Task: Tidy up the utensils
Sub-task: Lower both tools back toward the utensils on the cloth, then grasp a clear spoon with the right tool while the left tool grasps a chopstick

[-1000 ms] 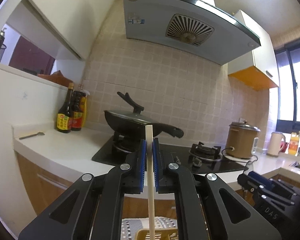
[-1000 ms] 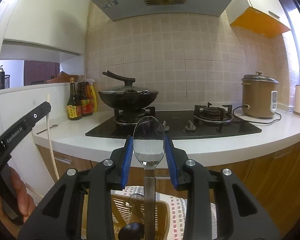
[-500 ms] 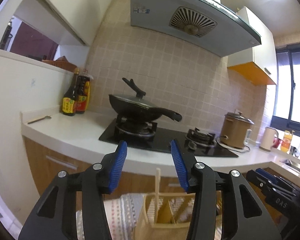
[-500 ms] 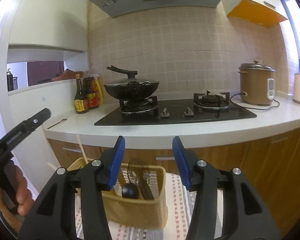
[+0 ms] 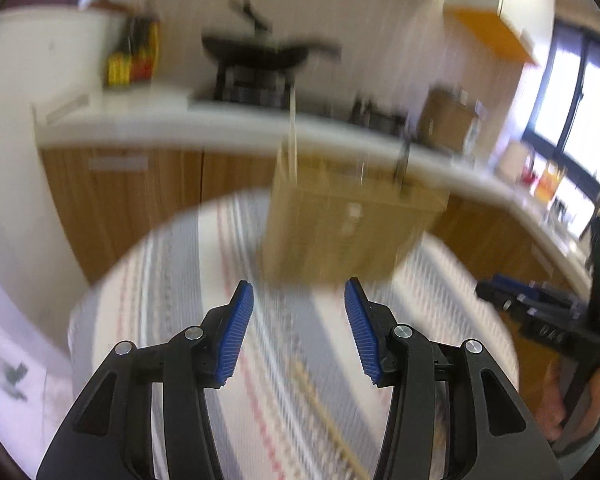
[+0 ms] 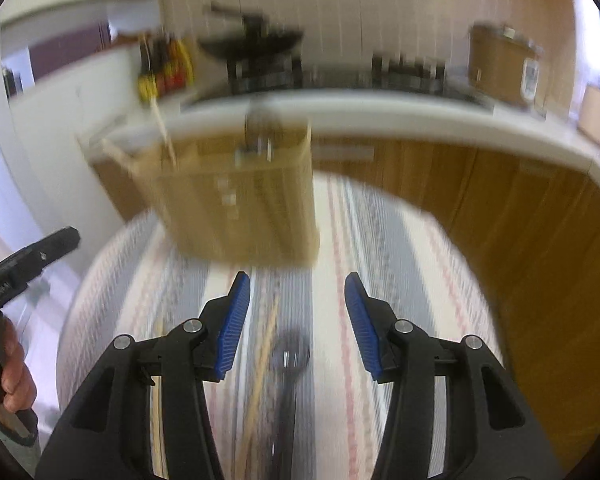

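Observation:
Both views are motion-blurred. A tan utensil holder (image 5: 340, 232) (image 6: 236, 204) stands on a round table with a striped cloth (image 5: 180, 320) (image 6: 400, 280). A pale chopstick (image 5: 293, 136) (image 6: 162, 128) sticks up from it, and a dark-handled utensil (image 6: 260, 132) too. My left gripper (image 5: 296, 328) is open and empty, above the cloth in front of the holder. A chopstick (image 5: 328, 420) lies on the cloth beneath it. My right gripper (image 6: 296, 320) is open and empty. Chopsticks (image 6: 264, 360) and a dark spoon (image 6: 288, 360) lie on the cloth beneath it.
A kitchen counter (image 5: 240, 132) runs behind the table, with a wok (image 5: 260, 56) on a stove, sauce bottles (image 5: 132, 60) and a brown rice cooker (image 6: 504, 68). Wooden cabinets (image 6: 540, 240) stand below. The other gripper shows at each view's edge (image 5: 540, 312) (image 6: 24, 268).
Both grippers let go of the chopstick and spoon, which now stand in the holder. Both have since tilted down toward the table, open and empty.

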`<state>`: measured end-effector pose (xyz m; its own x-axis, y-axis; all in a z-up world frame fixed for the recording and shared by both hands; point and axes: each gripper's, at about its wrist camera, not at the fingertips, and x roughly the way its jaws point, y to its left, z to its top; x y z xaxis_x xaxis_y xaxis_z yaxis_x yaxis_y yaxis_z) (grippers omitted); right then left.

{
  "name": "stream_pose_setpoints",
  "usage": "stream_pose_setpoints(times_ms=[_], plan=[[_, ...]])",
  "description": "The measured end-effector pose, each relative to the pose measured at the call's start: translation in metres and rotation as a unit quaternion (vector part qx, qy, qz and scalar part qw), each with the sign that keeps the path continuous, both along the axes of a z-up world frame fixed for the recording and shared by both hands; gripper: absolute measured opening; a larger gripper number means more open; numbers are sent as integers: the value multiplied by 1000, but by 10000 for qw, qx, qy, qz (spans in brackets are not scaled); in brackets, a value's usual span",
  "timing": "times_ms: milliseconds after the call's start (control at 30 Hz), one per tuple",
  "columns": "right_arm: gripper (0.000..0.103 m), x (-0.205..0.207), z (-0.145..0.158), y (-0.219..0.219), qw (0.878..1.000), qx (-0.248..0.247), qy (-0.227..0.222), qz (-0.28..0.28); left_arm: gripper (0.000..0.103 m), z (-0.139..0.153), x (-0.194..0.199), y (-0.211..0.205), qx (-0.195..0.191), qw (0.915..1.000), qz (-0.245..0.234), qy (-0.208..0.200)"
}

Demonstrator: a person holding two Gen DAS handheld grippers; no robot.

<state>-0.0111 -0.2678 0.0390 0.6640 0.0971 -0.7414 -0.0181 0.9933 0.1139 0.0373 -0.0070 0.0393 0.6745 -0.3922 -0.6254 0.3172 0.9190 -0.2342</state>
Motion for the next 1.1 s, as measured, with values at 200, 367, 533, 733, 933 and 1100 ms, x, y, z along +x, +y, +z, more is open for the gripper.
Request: stream_pose_setpoints(times_ms=[200,367,533,733,933,1100], plan=[[26,-8,-36,5,9957,421,778,269,35,-63,2,-5,92,9944,-261,1021],[25,-10,-55,9,9933,395,1047,276,33,-83,-1,-13,408,9930,-286,1068],[20,-7,-71,17,9924,179,1169,333,25,-94,-6,-24,814,9920,-294,916],[19,-4,-80,22,9919,-31,1208,399,23,-96,-5,-27,878,9921,-307,843],[19,-4,-83,25,9909,-203,1260,427,23,-97,-6,-29,911,9920,-349,799],[19,4,-85,38,9898,-381,1289,475,23,-97,-3,-28,853,9924,-369,809]])
